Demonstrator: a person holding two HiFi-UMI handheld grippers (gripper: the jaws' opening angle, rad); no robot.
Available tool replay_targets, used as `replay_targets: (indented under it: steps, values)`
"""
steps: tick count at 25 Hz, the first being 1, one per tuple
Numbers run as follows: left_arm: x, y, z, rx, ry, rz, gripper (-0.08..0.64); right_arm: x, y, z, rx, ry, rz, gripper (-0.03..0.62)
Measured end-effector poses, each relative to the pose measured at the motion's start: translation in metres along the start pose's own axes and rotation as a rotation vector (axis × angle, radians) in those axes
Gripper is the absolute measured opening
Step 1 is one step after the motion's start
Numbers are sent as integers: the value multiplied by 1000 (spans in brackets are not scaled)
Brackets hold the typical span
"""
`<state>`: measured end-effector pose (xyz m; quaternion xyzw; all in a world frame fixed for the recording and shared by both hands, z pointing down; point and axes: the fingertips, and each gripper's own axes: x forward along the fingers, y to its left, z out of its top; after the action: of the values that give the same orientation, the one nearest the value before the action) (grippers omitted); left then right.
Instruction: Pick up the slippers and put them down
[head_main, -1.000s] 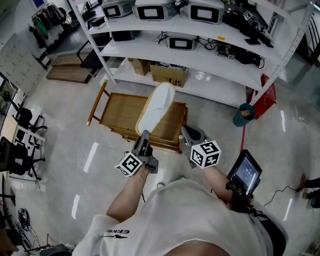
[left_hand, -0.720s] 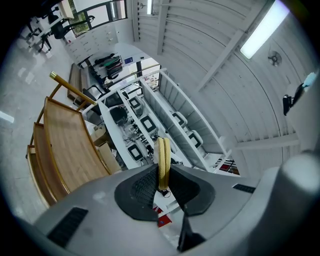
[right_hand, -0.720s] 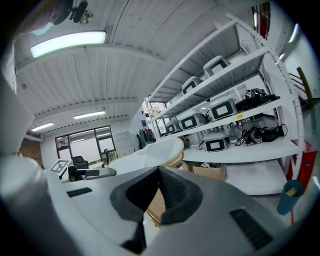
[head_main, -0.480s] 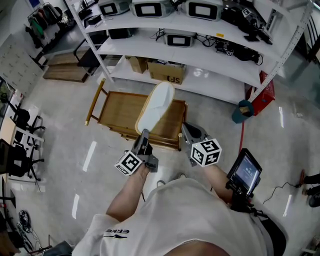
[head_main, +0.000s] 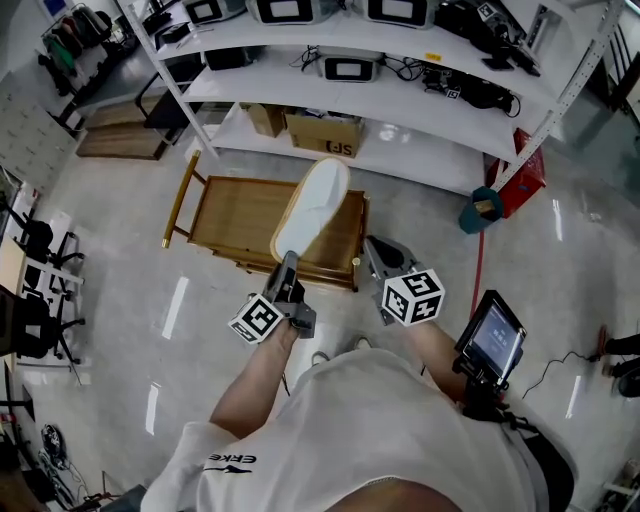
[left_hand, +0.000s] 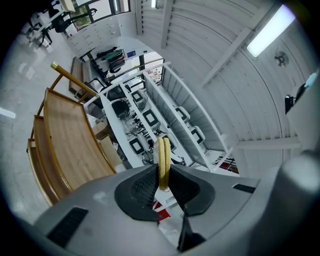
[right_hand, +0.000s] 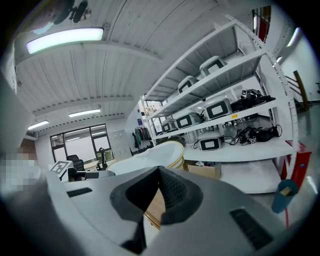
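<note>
White shelving (head_main: 420, 100) stands over a cardboard box (head_main: 325, 133) marked SF. The left gripper (head_main: 288, 268) clamps 2 slippers (head_main: 312, 208) pressed together, which jut ahead of its jaws above a wooden cart (head_main: 235, 215). The right gripper (head_main: 377, 250) waits just beside, jaws together, empty.

Head view: heel end of the white flat-soled slipper (head_main: 312, 208) sits between the left tongs (head_main: 289, 262), contact point hidden. Left gripper view shows it edge-on only, two thin yellow strips; one slipper or a pair, cannot tell. Low wooden cart (head_main: 235, 215) partly covered by the slipper. White metal shelving (head_main: 420, 160) cut off at the top edge
</note>
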<state>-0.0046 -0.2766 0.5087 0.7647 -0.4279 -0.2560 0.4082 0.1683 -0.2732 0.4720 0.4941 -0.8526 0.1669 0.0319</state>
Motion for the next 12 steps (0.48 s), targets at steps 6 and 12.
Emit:
replay_targets:
  steps: [6, 12]
  values:
    - [5, 2, -8, -19, 24, 0, 55, -1, -4, -3, 12, 8, -18, 0]
    - [4, 7, -17, -33, 40, 16, 55, -2, -5, -8, 21, 15, -24, 0]
